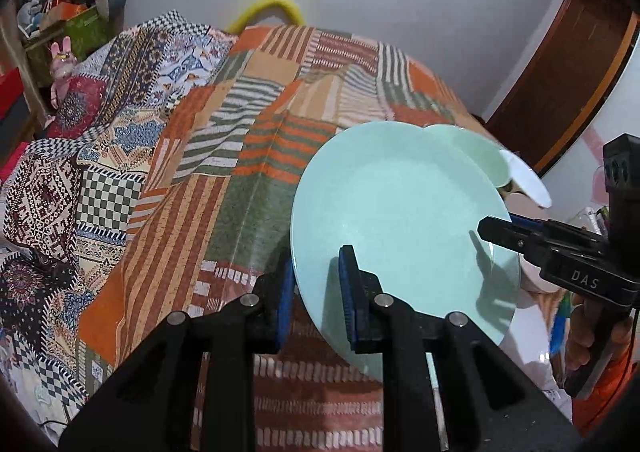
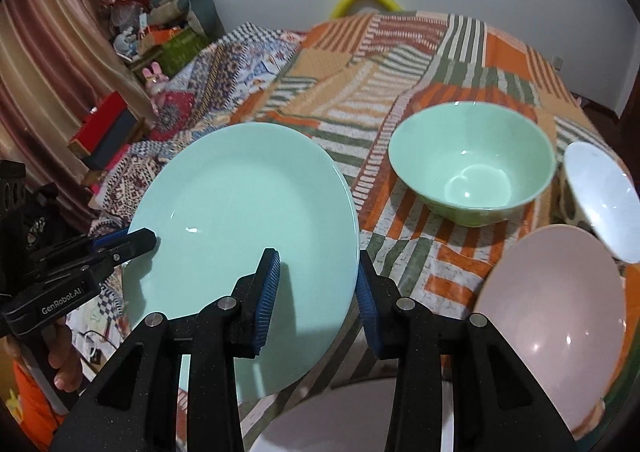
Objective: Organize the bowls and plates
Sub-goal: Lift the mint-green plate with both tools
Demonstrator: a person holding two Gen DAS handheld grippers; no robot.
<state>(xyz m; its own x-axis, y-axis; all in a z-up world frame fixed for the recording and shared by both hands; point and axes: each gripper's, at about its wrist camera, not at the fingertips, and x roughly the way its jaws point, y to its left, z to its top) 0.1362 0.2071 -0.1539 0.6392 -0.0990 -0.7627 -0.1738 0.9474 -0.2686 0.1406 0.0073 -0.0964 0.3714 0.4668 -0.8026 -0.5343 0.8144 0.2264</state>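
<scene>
Both grippers, left gripper [image 1: 314, 296] and right gripper [image 2: 318, 300], clench opposite rims of the mint plate [image 2: 244, 220], held aloft; beyond the right one sits the green bowl [image 2: 472, 164]. I'd keep it level, lowering together.

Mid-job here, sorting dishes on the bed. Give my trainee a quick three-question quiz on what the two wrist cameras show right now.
1. True or false: only the left tongs grip the mint plate.
2. In the right wrist view, what colour is the upright bowl beyond the plate? A green, B red, C black.
3. Fill in: in that view the white bowl shows to the ___ of the green bowl.
Key: 1 false, the right tongs pinch its rim too; 2 A; 3 right.
</scene>
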